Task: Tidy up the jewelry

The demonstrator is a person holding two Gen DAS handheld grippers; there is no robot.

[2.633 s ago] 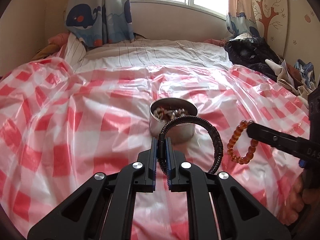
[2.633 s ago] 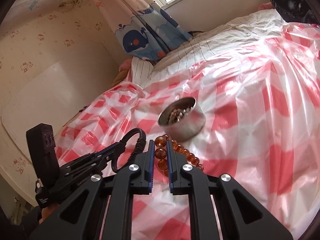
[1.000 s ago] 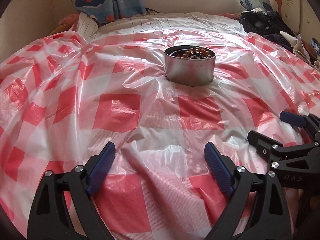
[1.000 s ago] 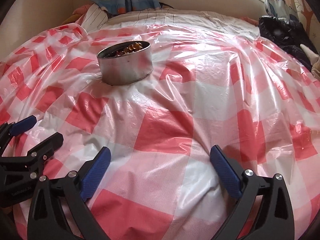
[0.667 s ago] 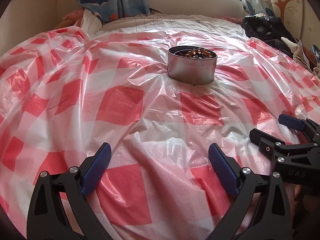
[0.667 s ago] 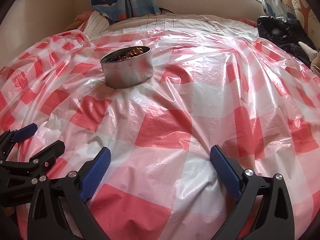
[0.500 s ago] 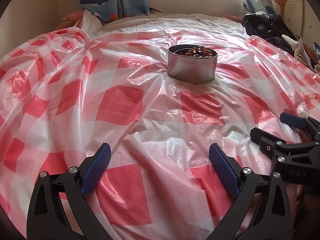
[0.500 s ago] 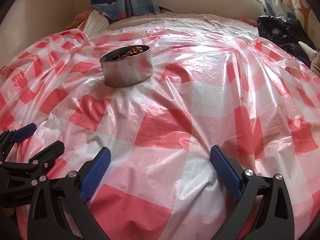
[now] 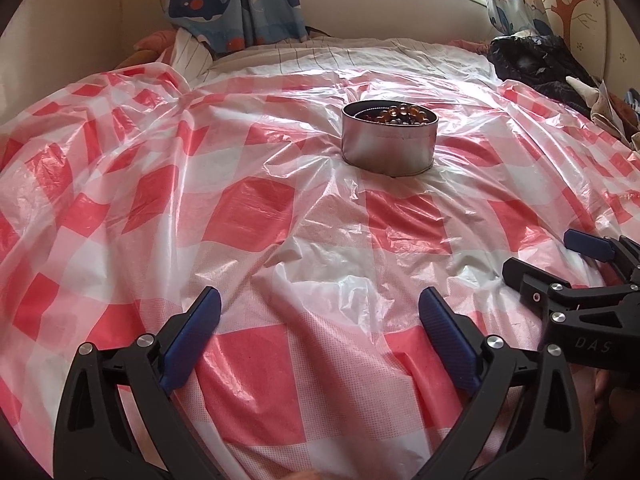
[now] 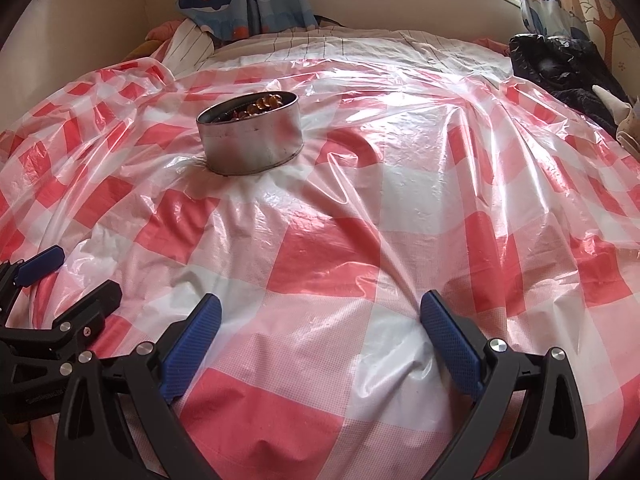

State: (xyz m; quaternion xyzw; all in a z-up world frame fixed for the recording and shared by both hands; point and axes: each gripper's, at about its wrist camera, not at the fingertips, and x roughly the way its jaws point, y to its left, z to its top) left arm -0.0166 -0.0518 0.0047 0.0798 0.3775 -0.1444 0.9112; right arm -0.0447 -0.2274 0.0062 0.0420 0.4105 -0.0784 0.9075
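A round metal tin (image 9: 389,146) stands on the red-and-white checked plastic sheet (image 9: 256,216) over the bed. Amber beads (image 9: 400,114) show above its rim; the rest of its contents are hidden. The tin also shows in the right wrist view (image 10: 251,138), with the beads (image 10: 262,105) inside. My left gripper (image 9: 320,304) is open and empty, low over the sheet, well short of the tin. My right gripper (image 10: 320,306) is open and empty beside it. Each gripper shows in the other's view, the right one (image 9: 548,252) and the left one (image 10: 76,276).
A whale-print curtain (image 9: 236,4) hangs at the back left below the window. A striped sheet (image 9: 340,54) lies behind the checked one. Dark clothes (image 9: 532,60) are piled at the back right by the wall.
2.6 s ago my left gripper held a black braided bracelet and my right an amber bead bracelet near the tin. Now both are open, empty and drawn back. In the last second little has moved.
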